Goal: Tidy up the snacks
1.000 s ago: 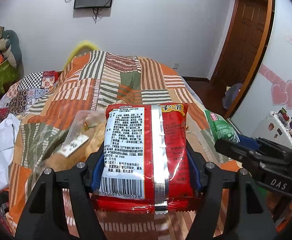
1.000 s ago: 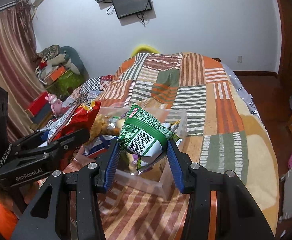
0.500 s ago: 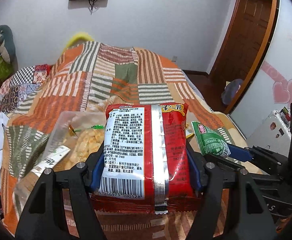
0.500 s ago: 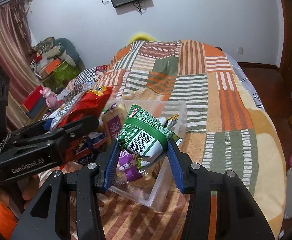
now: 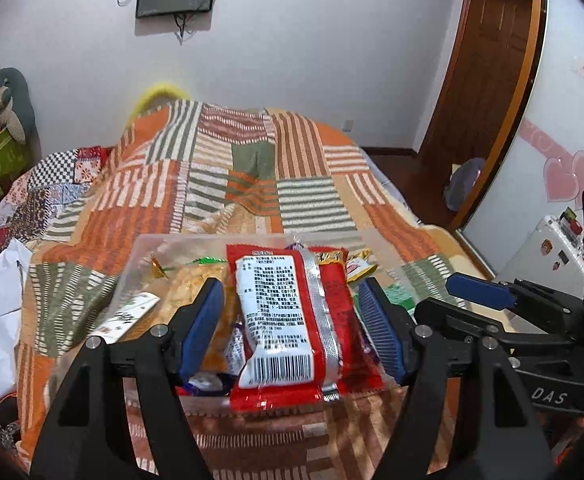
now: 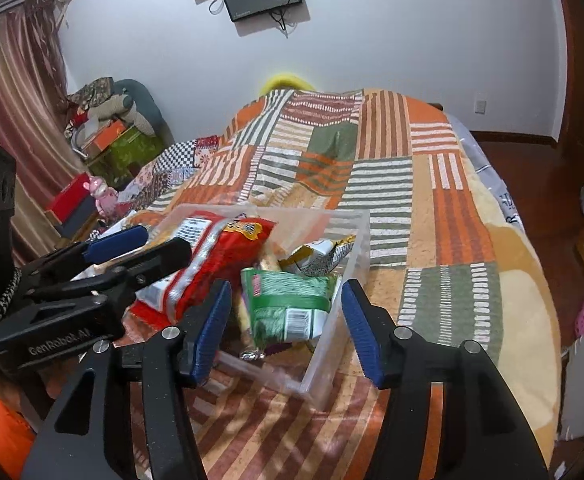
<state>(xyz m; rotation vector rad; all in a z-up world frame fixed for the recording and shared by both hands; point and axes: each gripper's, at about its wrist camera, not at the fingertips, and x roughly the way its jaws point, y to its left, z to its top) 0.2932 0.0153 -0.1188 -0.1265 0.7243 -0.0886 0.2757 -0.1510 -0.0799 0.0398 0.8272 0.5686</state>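
The left gripper (image 5: 292,320) is seen spread wide over the clear plastic bin (image 5: 140,258), its blue pads (image 5: 204,328) standing apart from the red snack bag (image 5: 292,320) on both sides. The red bag is laid label-up across the top of the pile in the bin, barcode end toward the camera, and its near end is draped over the bin's front wall. Beneath and beside it, other packets are glimpsed, among them a pale bag of crisps (image 5: 188,284), though most are too covered to be named.

In the right wrist view, the right gripper (image 6: 286,328) is likewise held open, with a clear gap between each pad (image 6: 358,330) and the green snack bag (image 6: 288,304). The green bag is seen resting inside the bin (image 6: 348,276), in its near right corner, just beside the red bag (image 6: 212,260). A crumpled silver-and-yellow packet (image 6: 320,256) is found behind it. The left gripper (image 6: 132,256) is caught at the left of this view, poised by the red bag.

The bin is set on a striped patchwork blanket (image 6: 432,208) covering a bed.
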